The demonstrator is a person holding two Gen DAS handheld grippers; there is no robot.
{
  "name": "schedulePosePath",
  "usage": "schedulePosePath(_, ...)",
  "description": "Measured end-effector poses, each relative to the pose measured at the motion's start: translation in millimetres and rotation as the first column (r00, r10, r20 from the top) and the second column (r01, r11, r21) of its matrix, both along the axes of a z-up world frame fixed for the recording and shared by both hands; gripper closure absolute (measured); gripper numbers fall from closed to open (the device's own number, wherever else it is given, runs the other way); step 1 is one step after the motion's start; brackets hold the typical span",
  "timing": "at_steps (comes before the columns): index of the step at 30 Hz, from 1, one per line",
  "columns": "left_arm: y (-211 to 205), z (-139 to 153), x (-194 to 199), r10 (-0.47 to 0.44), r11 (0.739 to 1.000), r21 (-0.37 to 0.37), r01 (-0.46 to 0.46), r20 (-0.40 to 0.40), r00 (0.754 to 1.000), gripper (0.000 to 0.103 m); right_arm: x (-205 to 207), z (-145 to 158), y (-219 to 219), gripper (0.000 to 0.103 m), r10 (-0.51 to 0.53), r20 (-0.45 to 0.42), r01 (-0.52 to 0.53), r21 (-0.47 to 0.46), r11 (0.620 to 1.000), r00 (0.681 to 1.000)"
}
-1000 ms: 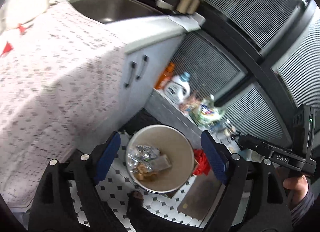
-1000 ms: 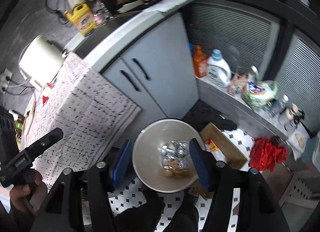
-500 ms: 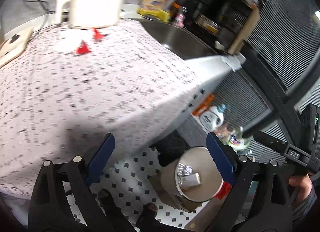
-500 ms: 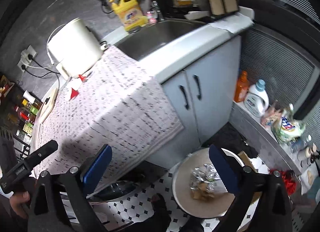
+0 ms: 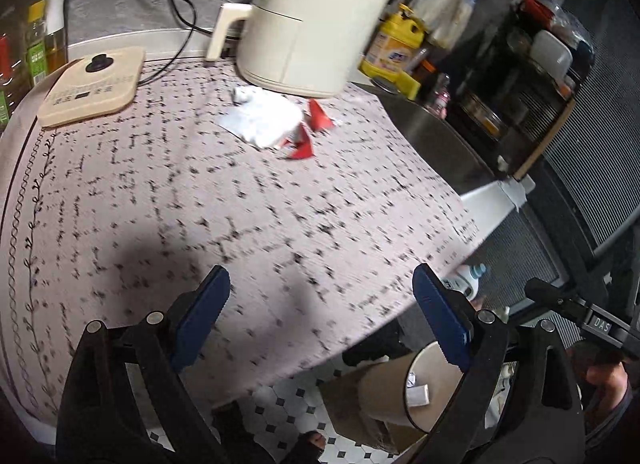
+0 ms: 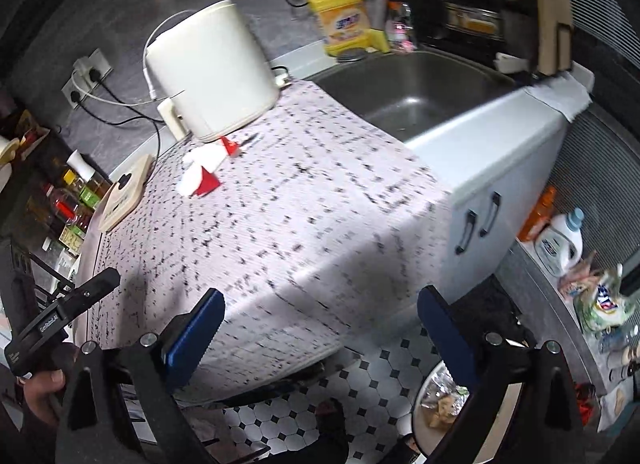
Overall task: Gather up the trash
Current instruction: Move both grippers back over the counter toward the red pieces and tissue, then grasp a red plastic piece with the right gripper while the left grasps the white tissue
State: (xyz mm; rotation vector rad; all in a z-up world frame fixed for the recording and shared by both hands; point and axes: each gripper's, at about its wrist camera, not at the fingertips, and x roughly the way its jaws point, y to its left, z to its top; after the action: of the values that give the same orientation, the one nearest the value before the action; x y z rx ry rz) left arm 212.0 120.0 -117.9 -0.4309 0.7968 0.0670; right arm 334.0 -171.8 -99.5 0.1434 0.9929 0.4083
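— both sets of tongs empty?
— yes, left tongs (image 5: pixel 320 320) and right tongs (image 6: pixel 320 334) gape wide over the tabletop (image 5: pixel 200 203)
— the trash?
— white and red scraps (image 5: pixel 276 125) beside the air fryer (image 5: pixel 308 19); more in the bin (image 6: pixel 436 404)

Matt printed cloth tablecloth (image 5: pixel 240 223), glossy cream plastic appliance (image 5: pixel 312 19) (smooth), dull steel sink (image 6: pixel 416 91), crumpled white paper (image 5: pixel 260 121)

A: Where is there room?
B: The patterned tablecloth (image 5: pixel 248 223) lies bare across its near half.
A: And obstacles?
B: The cream appliance (image 5: pixel 312 19) and flat scale (image 5: pixel 94 83) stand along the far edge.
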Motion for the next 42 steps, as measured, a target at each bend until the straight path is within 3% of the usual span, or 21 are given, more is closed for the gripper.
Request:
schedulePosePath(4,31.9,-0.5,5.7,0.017,1.000,-0.005,-0.017,0.011,1.000,0.011,13.7,0.4,41.1,0.024,0.059,-0.007,-0.059,-0.011,0.998,0.998)
schedulePosePath(10,79.4,-3.3,11.9,0.022,1.000,-0.006,-0.021,0.033,0.999,0.012,31.1,-1.7,104.6,0.034,0.118,-0.004,-0.118,-0.024,0.993,0.993)
schedulePosePath(19,133.7,-10.6,18.0,0.031,0.999,-0.011,-0.031,0.004,1.000,0.012,56.8,-9.2,176.5,0.051,0.150,-0.042,-0.151,-0.022,0.988,0.988)
schedulePosePath(28,153.0,-26.2,33.9,0.075,0.997,-0.029,-0.076,-0.035,0.997,0.016,95.0,-23.5,221.6,0.059,0.223,-0.071,-0.226,-0.039,0.973,0.972)
schedulePosePath(39,162.3,-24.7,63.2,0.146,0.989,-0.012,-0.147,-0.070,0.987,0.020,155.2,-51.7,250.6,0.060,0.296,-0.118,-0.300,-0.020,0.954,0.948)
schedulePosePath(41,161.6,-23.9,71.3,0.154,0.988,-0.009,-0.155,-0.070,0.986,0.020,166.2,-60.9,254.9,0.074,0.313,-0.137,-0.318,-0.016,0.948,0.940)
schedulePosePath(42,159.5,-24.2,76.9,0.151,0.988,-0.006,-0.152,-0.074,0.986,0.020,169.2,-65.3,255.8,0.086,0.318,-0.151,-0.323,-0.013,0.946,0.936)
